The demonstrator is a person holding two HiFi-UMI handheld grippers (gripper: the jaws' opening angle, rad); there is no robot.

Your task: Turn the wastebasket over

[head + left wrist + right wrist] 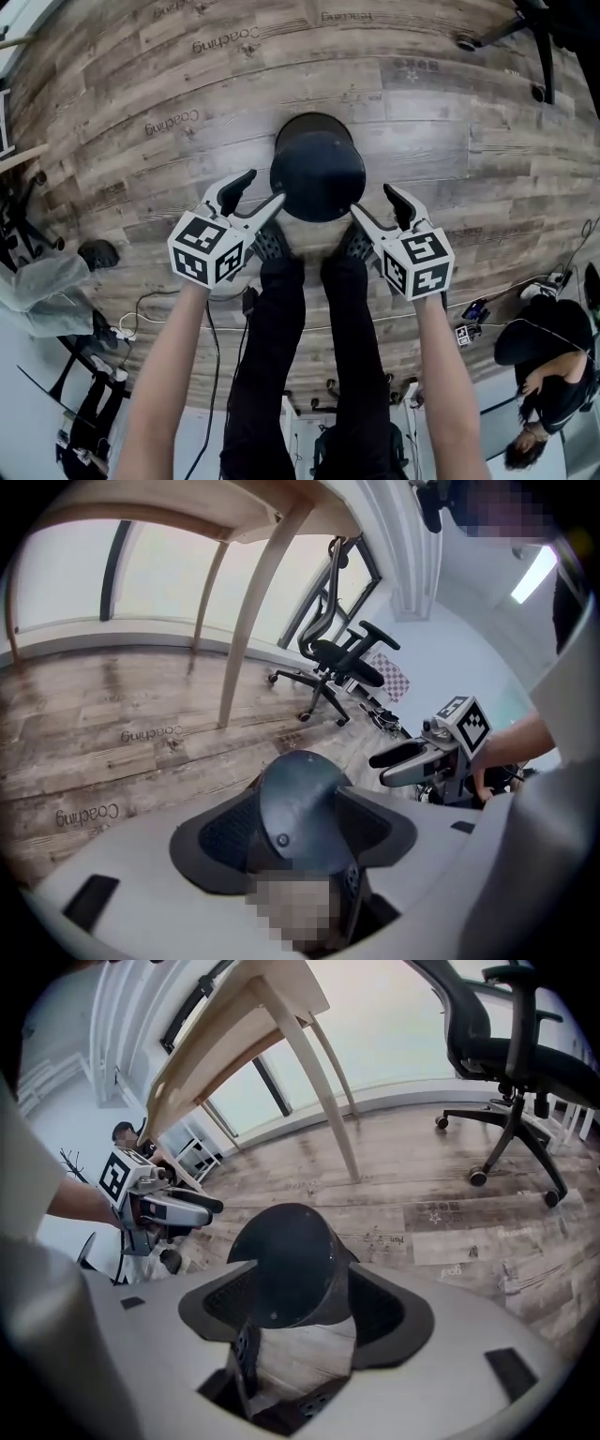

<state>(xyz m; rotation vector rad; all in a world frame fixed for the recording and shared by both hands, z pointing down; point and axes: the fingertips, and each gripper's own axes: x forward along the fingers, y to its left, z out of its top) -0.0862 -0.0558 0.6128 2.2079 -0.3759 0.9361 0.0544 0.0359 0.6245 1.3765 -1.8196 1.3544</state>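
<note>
Soft daylight, heavy fisheye distortion

The wood-plank floor (141, 94) bears a black wastebasket (318, 173), a wheeled office chair (342, 660) and table legs (330, 1101).

"Coating" printed repeatedly on floor planks (112, 89), upside down in head view; other plank print illegible.

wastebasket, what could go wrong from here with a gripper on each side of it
The black round plastic wastebasket has smooth sides, so it may slip if pinched between the open left gripper and right gripper. Tipped toward the person, it could hit the dark shoes just behind it on the wooden floor.
</note>
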